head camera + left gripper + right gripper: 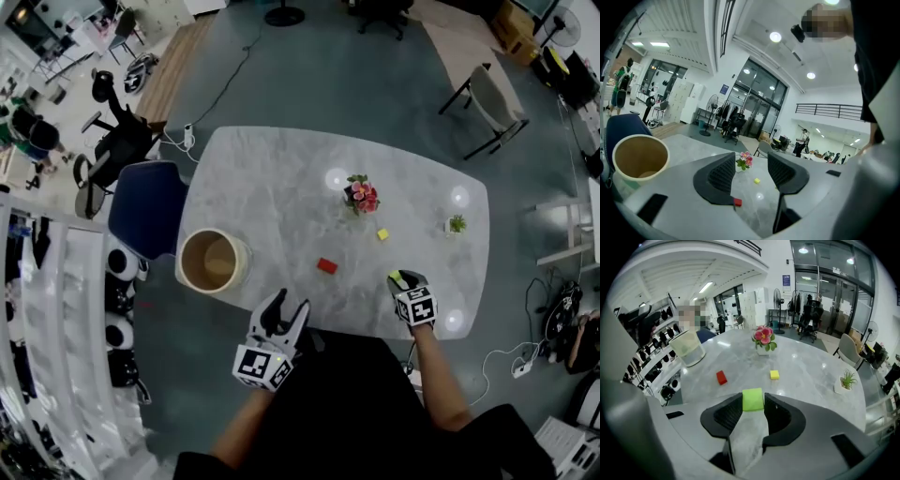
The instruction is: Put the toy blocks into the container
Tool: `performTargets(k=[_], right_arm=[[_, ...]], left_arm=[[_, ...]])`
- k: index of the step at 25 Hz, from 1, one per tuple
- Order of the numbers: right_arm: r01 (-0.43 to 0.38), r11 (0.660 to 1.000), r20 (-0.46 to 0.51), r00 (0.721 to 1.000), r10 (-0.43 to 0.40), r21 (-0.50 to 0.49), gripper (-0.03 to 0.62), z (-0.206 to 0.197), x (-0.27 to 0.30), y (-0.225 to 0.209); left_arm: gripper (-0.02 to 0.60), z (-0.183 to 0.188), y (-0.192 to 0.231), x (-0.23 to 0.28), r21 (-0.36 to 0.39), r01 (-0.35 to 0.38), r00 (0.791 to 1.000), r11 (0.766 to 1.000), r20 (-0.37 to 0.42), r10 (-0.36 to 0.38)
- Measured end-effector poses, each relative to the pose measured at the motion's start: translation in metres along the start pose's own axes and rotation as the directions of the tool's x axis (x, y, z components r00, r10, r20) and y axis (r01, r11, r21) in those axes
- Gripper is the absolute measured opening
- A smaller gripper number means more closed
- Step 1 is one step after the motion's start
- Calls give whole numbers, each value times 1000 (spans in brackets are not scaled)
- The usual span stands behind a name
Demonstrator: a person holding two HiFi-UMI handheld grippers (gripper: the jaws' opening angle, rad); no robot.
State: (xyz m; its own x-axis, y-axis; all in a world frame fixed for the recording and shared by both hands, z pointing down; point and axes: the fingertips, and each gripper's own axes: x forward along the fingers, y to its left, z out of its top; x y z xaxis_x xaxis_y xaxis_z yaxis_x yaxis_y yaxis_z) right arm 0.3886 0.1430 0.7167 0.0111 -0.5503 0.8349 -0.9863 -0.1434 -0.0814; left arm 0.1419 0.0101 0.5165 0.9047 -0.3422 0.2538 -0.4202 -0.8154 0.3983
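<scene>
At the left edge of the marble table [272, 178] stood the container [214, 262], and beside it my left gripper [289, 309] hung with its jaws apart and empty, one jaw half hiding the red block [737, 202] in its own view. Further right, the yellow block [382, 234] lay near a flower pot [360, 197]. My right gripper [401, 280] was clamped on the green block [753, 399], mostly covered from overhead, and office chairs ringed the grey floor.
</scene>
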Motion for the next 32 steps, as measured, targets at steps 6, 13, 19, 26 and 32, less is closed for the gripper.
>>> performTargets(k=[6, 13, 19, 26, 32], right_arm=[[-7, 999, 43, 999, 9, -46, 137, 49, -3, 48], [-40, 998, 116, 992, 44, -39, 137, 105, -6, 102], [-115, 993, 180, 977, 114, -5, 137, 147, -2, 177], [-122, 981, 223, 963, 154, -149, 136, 187, -5, 262], [-216, 938, 235, 930, 282, -271, 136, 222, -6, 345]], left_arm=[[195, 19, 35, -41, 0, -10, 998, 1000, 67, 10], [195, 36, 71, -85, 9, -16, 991, 1000, 131, 15], [195, 58, 116, -133, 0, -64, 977, 998, 204, 63], [195, 63, 155, -189, -7, -108, 965, 994, 240, 107], [195, 53, 166, -205, -55, -146, 952, 988, 265, 155]])
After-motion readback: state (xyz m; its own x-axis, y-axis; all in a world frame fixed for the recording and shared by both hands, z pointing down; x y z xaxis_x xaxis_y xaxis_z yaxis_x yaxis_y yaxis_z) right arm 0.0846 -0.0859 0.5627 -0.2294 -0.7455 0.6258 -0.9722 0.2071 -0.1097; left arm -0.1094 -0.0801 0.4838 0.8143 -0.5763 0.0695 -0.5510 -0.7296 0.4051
